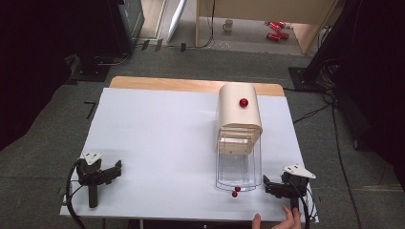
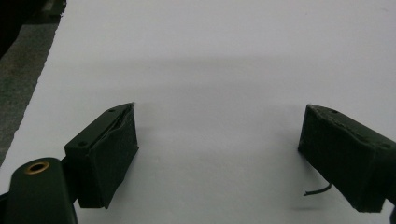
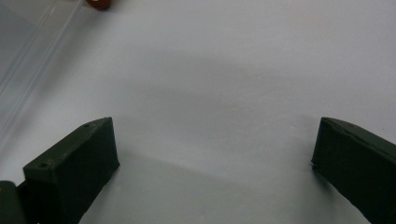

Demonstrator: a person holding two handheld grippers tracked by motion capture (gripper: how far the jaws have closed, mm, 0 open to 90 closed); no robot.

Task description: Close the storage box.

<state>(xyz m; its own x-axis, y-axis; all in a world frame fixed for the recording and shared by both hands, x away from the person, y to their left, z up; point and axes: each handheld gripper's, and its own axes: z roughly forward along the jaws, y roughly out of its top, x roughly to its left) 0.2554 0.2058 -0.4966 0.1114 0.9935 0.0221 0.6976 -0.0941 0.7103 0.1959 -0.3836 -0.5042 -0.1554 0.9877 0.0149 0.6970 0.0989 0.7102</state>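
A beige cabinet (image 1: 240, 112) with a rounded top and a red knob (image 1: 243, 102) stands right of the table's middle. Clear plastic drawers (image 1: 237, 169) stick out of its front toward me, with two small red knobs (image 1: 235, 191) at their near edge. My left gripper (image 1: 116, 171) lies on the white table at the front left, open, with bare table between its jaws (image 2: 219, 126). My right gripper (image 1: 266, 186) rests at the front right, just right of the drawers, open and empty (image 3: 215, 140). One red knob (image 3: 98, 3) and the clear drawer edge (image 3: 23, 60) show in the right gripper view.
A hand (image 1: 286, 219) holds the right gripper's handle at the bottom edge. The white table top (image 1: 157, 138) is bordered by grey carpet. Beyond the table lie dark stands, cables, a mug (image 1: 228, 25) and red cans (image 1: 275, 29) on the floor.
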